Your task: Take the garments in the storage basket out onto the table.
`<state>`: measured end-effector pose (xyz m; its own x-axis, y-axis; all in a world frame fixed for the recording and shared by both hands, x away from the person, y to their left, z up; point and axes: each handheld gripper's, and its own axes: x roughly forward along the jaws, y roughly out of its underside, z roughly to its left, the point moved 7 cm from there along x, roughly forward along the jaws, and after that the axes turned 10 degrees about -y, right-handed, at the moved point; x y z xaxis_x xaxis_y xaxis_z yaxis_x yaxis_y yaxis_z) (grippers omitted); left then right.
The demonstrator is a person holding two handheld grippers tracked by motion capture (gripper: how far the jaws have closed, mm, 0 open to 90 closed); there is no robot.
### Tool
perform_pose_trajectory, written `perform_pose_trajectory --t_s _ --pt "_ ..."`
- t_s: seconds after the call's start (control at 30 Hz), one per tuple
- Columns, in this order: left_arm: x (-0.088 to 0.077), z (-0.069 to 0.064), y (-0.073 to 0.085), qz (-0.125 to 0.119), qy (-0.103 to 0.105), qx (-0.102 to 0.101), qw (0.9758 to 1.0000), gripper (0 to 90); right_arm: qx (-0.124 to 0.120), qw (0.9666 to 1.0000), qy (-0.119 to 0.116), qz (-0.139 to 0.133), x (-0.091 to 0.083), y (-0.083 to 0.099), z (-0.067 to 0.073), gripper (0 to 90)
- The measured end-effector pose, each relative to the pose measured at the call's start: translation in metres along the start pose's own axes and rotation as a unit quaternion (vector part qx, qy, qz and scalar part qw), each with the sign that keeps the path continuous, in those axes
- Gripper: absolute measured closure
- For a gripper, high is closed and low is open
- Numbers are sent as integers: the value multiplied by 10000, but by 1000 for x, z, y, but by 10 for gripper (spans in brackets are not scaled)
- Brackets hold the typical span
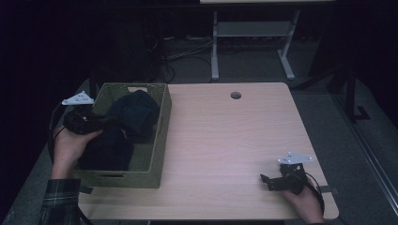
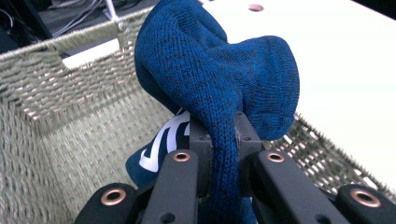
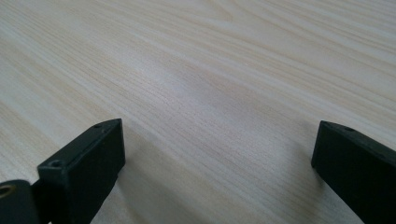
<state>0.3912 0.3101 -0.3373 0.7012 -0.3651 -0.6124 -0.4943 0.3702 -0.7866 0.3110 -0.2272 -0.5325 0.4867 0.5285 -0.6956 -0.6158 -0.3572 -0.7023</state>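
Observation:
A blue knit garment hangs bunched over the woven green basket at the table's left. My left gripper reaches in from the basket's left side, and in the left gripper view it is shut on a fold of that blue knit garment. Under it lies a dark blue cloth with white print, against the basket's wall. My right gripper rests low on the table near the front right corner. It stands open with nothing but bare wood between the jaws.
More dark clothing fills the near part of the basket. A round cable hole sits near the wooden table's far edge. Beyond the table stand a white desk frame and floor cables.

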Motion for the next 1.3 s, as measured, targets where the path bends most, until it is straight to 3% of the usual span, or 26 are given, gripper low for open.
perform_pose_trajectory --t_s 0.53,0.93,1.3 --pt "-26 -11 -37 -763 185 -91 9969 823 4 10000 -8 3 0 0 0 23" --pt "-40 -23 -66 -1077 256 23 9939 823 5 10000 -7 -6 0 0 0 23" --pt "-47 -43 -91 -1399 476 62 9890 823 6 10000 -6 -5 0 0 0 23"
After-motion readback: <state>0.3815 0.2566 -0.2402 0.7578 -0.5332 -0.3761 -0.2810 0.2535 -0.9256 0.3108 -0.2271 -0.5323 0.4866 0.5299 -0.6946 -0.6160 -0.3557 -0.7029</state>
